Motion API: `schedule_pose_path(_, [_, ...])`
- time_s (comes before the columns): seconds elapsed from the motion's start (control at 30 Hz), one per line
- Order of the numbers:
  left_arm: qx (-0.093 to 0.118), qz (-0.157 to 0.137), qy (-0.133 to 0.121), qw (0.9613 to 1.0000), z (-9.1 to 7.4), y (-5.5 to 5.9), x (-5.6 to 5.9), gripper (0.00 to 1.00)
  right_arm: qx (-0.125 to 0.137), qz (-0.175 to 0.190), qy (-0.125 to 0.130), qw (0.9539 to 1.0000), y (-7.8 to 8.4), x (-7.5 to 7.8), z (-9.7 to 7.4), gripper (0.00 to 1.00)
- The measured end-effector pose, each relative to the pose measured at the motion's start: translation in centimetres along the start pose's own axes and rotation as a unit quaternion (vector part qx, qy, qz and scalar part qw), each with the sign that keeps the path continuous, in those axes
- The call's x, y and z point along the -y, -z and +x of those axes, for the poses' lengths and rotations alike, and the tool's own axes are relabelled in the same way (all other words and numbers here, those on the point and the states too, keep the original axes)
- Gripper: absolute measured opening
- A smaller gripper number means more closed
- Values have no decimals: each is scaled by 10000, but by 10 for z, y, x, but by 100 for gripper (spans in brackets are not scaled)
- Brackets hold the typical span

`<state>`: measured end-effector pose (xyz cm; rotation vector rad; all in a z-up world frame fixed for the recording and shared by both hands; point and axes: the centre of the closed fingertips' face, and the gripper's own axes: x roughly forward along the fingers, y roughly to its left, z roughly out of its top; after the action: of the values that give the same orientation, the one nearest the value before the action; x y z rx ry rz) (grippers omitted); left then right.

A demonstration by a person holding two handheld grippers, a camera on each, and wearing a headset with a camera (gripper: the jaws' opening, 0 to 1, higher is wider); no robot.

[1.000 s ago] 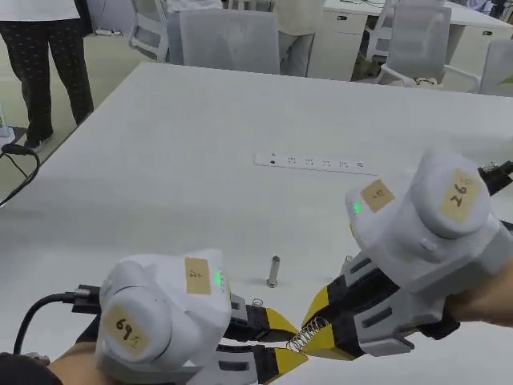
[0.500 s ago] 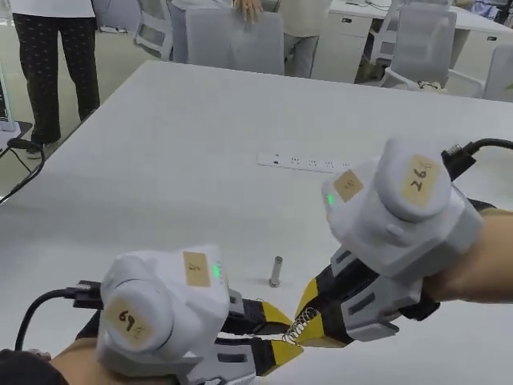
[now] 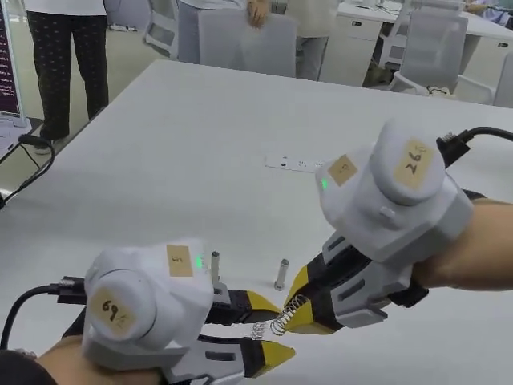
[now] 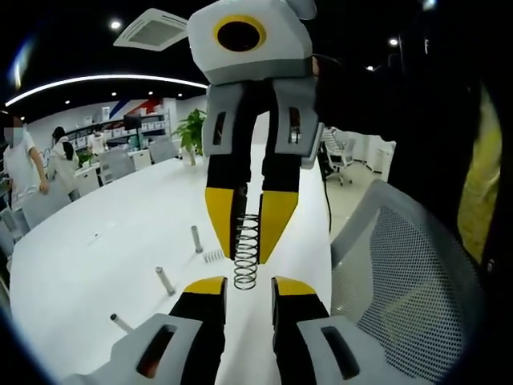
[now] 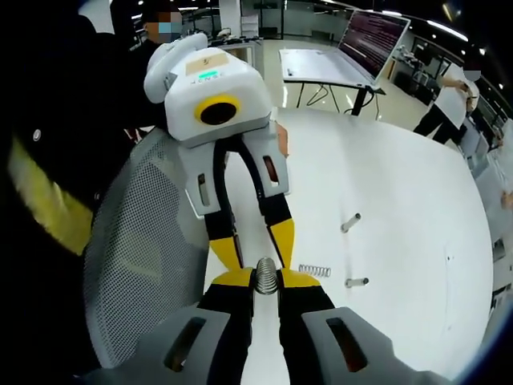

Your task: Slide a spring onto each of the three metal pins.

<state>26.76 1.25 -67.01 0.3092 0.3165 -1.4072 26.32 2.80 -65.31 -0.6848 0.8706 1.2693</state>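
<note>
Over a white table [image 3: 160,160], the right gripper [image 5: 266,282] pinches one end of a spring [image 4: 246,249] in its jaws. The free end reaches between the spread jaws of the left gripper [image 4: 245,283]. Three metal pins [image 4: 196,238] stand on the table, with a second spring [image 4: 213,256] lying beside one.
</note>
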Motion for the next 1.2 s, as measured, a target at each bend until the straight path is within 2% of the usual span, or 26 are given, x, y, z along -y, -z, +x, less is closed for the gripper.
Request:
schedule_pose_path(0.23, [125, -240, -208, 9994, -11, 2, -11, 25, 3, -23, 73, 10000, -3, 8, 0, 8])
schedule_pose_path(0.57, [215, -389, -517, 9977, -28, 7, -19, 33, 31, -10, 136, 9999, -5, 16, 0, 8])
schedule_pose_path(0.87, [399, -602, -1029, 9921, -53, 13, -34, 40, 28, -5, 222, 9997, -7, 26, 1, 8])
schedule_pose_path(1.0, [343, -721, -1196, 9896, -61, 24, -39, 44, 68, 2, 272, 9996, -10, 30, 2, 8])
schedule_pose_path(1.2, [333, -817, -1408, 9861, -74, 31, -43, 48, 69, -23, 336, 9994, -14, 36, 5, 8])
